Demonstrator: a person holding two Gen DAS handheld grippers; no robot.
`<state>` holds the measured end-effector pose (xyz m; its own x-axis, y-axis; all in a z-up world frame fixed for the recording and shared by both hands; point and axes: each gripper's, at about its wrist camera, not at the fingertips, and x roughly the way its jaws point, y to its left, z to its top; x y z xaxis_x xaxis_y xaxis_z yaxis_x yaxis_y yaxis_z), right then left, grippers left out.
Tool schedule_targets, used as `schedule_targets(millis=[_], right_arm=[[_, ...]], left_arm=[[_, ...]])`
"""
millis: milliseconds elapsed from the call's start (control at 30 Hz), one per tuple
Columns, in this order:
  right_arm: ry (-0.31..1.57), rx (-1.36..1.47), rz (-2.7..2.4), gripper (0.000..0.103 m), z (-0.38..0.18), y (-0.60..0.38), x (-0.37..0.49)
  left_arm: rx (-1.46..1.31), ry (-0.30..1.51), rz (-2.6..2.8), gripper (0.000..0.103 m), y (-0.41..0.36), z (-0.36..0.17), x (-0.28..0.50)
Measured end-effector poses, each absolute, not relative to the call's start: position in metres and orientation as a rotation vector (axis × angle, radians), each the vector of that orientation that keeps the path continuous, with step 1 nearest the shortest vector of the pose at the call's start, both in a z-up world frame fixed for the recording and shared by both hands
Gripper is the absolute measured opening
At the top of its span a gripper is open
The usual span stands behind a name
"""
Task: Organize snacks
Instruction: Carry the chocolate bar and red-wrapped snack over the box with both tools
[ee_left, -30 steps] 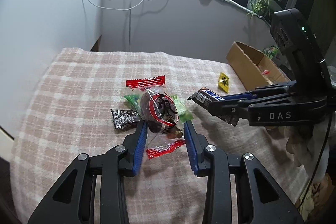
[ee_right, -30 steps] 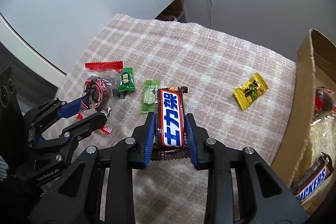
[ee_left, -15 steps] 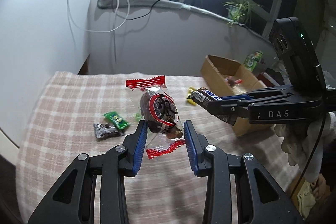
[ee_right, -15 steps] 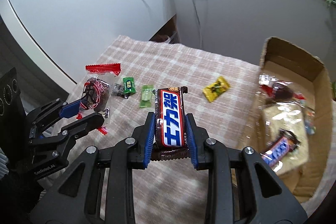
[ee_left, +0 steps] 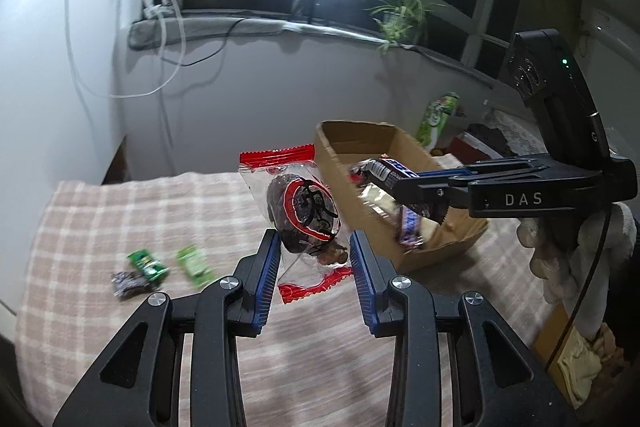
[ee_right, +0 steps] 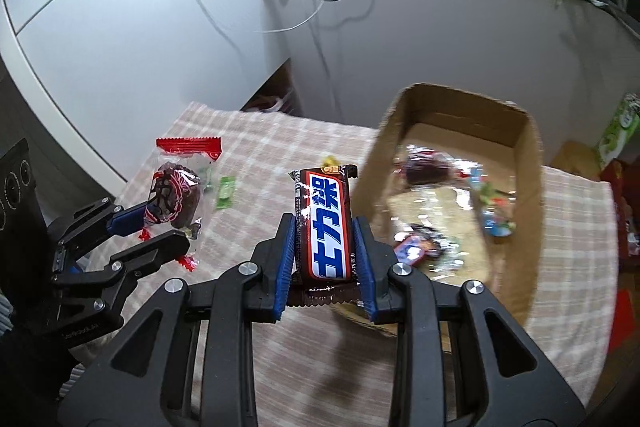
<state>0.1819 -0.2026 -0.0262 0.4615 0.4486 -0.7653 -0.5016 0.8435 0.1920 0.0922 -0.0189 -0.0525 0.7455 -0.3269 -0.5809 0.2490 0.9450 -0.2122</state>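
My left gripper (ee_left: 314, 243) is shut on a clear packet with red ends and a dark round pastry (ee_left: 302, 213), held up above the checked cloth. That packet (ee_right: 174, 195) and the left gripper (ee_right: 160, 231) also show at the left of the right wrist view. My right gripper (ee_right: 324, 227) is shut on a brown chocolate bar with a blue and white label (ee_right: 326, 227), just left of the cardboard box (ee_right: 532, 163). From the left wrist view, the bar (ee_left: 394, 179) hangs over the box's near wall (ee_left: 356, 211). The box holds several wrapped snacks.
A dark wrapper (ee_left: 126, 281) and two green packets (ee_left: 148, 265) (ee_left: 196, 265) lie on the checked cloth (ee_left: 120, 219). A yellow packet (ee_right: 329, 159) peeks out behind the bar. A green carton (ee_left: 436, 117) stands past the box. A white-gloved hand (ee_left: 576, 247) holds the right gripper.
Both grippers have risen and swung right toward the box, each keeping its snack. The box has come fully into both views and the loose packets have dropped back to the left.
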Motion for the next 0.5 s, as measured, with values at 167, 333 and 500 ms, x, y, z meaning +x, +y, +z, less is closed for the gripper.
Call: schedule_targets(millis=[167, 333, 500], right_arm=[[0.906, -0.051, 0.539, 0.030, -0.021, -0.230, 0.186], [0.895, -0.029, 0.488, 0.030, -0.019, -0.261, 0.193], [0.899, -0.001, 0.440, 0.030, -0.023, -0.288, 0.208]], left_arm=[[-0.107, 0.653, -0.359, 0.034, -0.046, -0.048, 0.099], [-0.102, 0.656, -0.398, 0.034, -0.069, -0.047, 0.109], [-0.090, 0.669, -0.434, 0.034, -0.094, -0.050, 0.119]])
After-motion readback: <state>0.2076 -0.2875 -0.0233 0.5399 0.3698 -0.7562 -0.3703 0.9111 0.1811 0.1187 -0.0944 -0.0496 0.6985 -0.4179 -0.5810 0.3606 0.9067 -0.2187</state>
